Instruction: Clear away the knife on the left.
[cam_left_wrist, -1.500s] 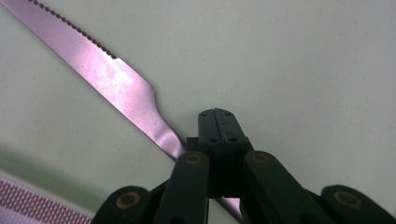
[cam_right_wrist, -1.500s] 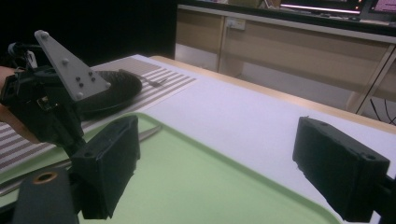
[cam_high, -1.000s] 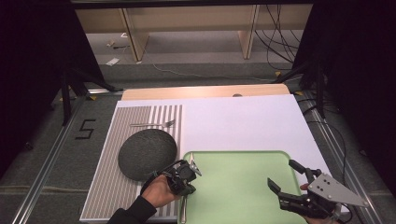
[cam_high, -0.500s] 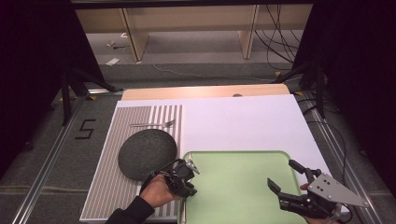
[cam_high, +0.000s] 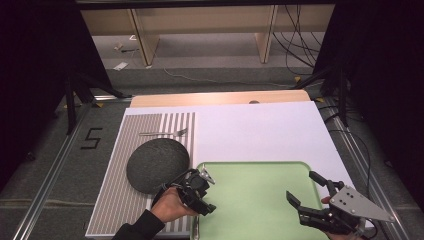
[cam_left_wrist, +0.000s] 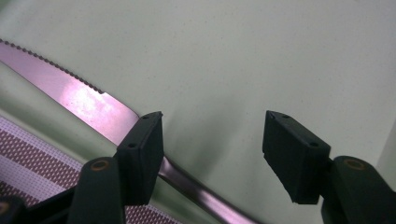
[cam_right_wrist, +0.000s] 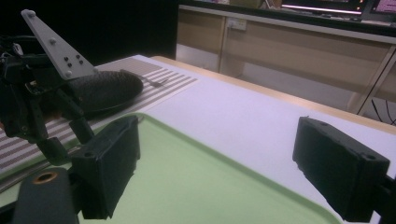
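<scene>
Over the green tray (cam_high: 260, 200), both claws are hanging wide and holding nothing
Left claw (cam_left_wrist: 212, 144) is hovering low at the tray's left rim, straddling a serrated knife (cam_left_wrist: 88, 105) lying there; right claw (cam_high: 306, 189) is sitting near the tray's right corner, dark round plate (cam_high: 157, 165) resting on the striped mat (cam_high: 112, 200)

Black grippers (cam_high: 310, 202), grey tri. plate (cam_high: 361, 203), dark sleeve (cam_high: 135, 229).
</scene>
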